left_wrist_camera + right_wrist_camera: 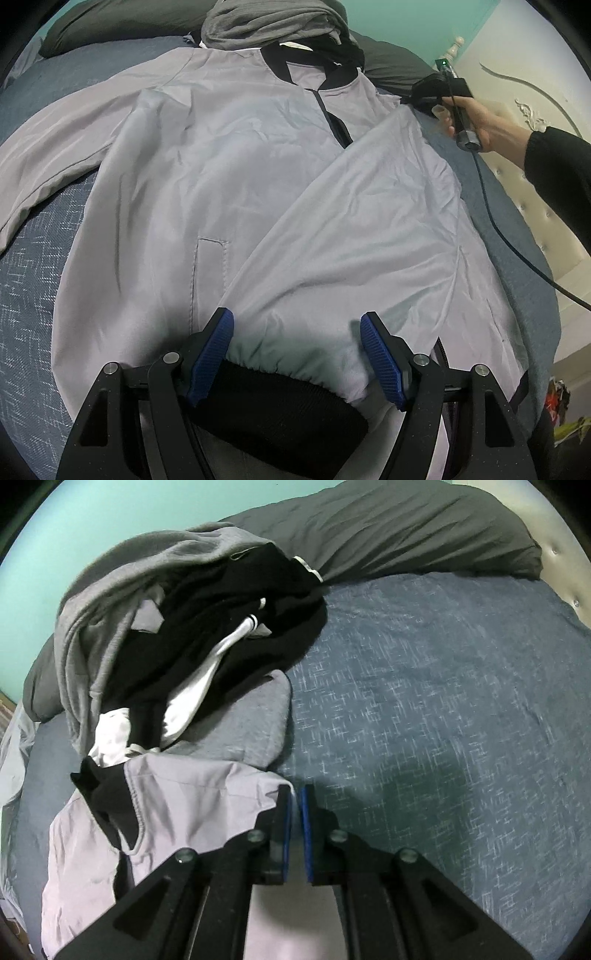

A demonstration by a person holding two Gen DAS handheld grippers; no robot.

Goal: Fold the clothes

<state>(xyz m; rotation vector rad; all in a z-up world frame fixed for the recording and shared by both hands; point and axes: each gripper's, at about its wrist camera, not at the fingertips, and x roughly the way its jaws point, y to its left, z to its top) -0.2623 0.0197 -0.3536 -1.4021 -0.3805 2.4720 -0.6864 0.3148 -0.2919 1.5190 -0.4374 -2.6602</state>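
Note:
A light grey jacket (221, 166) with a black collar lies front up on the blue bedspread (29, 295). My left gripper (297, 315) hangs open over the hem, its blue pads (210, 354) on either side of the black ribbed waistband (280, 398) without pressing it. One sleeve (369, 192) runs up to the far right. There a hand (476, 122) holds my right gripper (424, 98). In the right wrist view that gripper (297, 794) is shut on the sleeve's thin grey cloth (192, 794), just beside the black cuff (107, 805).
A heap of clothes, grey hoodie (96, 602) over black and white pieces (221, 602), lies beyond the collar. A dark grey pillow (406, 528) lies behind it. A padded headboard (535, 192) borders the bed. A black cable (491, 221) trails from the right gripper. Open bedspread (424, 701) lies to the right.

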